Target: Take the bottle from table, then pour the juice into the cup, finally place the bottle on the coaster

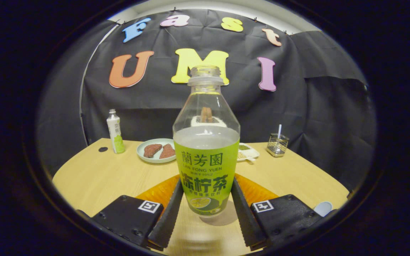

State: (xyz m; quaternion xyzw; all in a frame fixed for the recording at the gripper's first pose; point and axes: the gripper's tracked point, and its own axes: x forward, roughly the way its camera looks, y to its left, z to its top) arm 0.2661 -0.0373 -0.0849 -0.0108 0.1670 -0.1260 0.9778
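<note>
A clear, uncapped bottle [206, 156] with a green label stands upright between my fingers, a little over half full of pale juice. My gripper [207, 182] is shut on the bottle, one finger [171, 211] against the lower label on the left and the other pressing the right side. An orange coaster [157, 193] lies flat on the wooden table [94, 177] just behind the fingers, showing on both sides of the bottle. I cannot tell whether the bottle's base rests on the coaster or on the wood. A pale blue round rim [323, 208], perhaps the cup, sits beside my right finger.
Beyond the bottle are a pale plate [141, 153] with two brown pieces, a small white-and-green bottle [115, 132], a white dish [249, 152] with green bits and a wire holder [277, 144]. A black dot [103, 149] marks the table's far left.
</note>
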